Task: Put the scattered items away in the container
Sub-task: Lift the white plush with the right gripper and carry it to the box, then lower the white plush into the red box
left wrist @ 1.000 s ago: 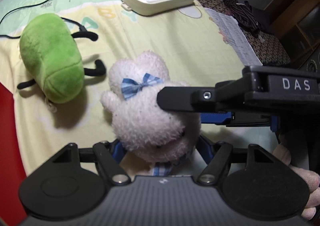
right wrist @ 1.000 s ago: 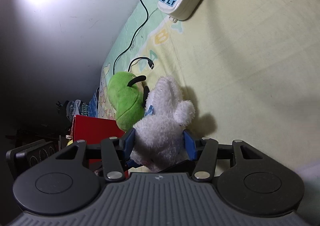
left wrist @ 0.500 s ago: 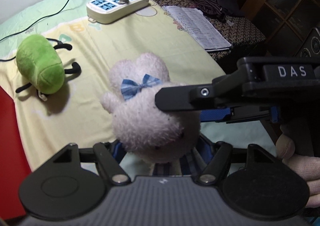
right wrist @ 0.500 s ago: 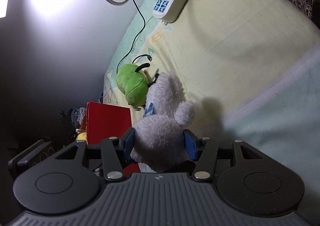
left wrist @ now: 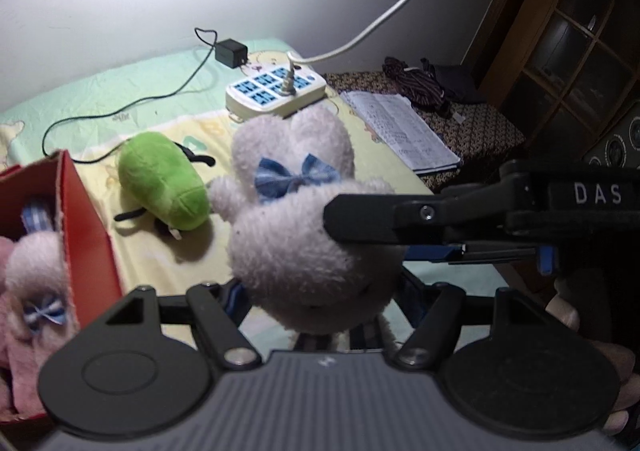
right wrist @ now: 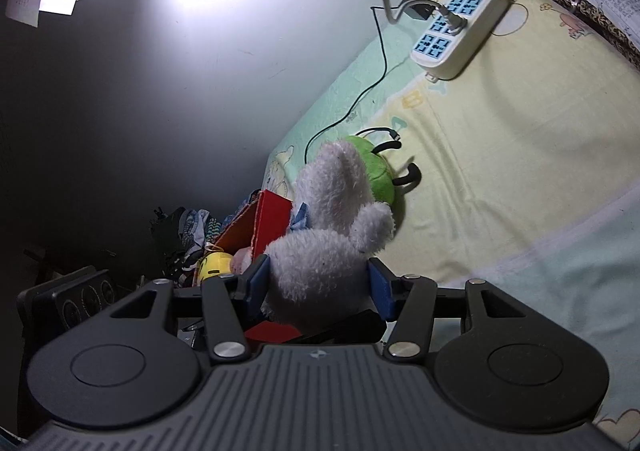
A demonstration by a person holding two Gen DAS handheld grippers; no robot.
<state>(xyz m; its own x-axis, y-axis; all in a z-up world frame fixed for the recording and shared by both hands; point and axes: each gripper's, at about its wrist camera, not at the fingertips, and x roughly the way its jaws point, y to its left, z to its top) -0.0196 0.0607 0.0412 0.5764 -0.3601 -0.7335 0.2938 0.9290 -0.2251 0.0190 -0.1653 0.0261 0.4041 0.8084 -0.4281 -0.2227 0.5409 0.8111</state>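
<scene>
A white plush rabbit (left wrist: 296, 219) with a blue bow is held in the air by both grippers. My left gripper (left wrist: 320, 303) is shut on its lower body. My right gripper (right wrist: 316, 283) is shut on its middle, and it also shows in the left wrist view (left wrist: 440, 219) coming in from the right. The rabbit also shows in the right wrist view (right wrist: 332, 227). A red box (left wrist: 86, 227) stands at the left with a pink plush (left wrist: 28, 283) inside. A green plush (left wrist: 166, 181) lies on the bed beside the box.
A white power strip (left wrist: 276, 91) with a plugged cable and a black adapter (left wrist: 231, 53) lie at the back of the yellow bedsheet (left wrist: 168, 251). A notebook (left wrist: 400, 131) and dark cloth lie on a side surface at the right. A wall runs behind.
Both grippers have lifted the white rabbit higher off the bed and carried it toward the red box, which has come into view at the left.
</scene>
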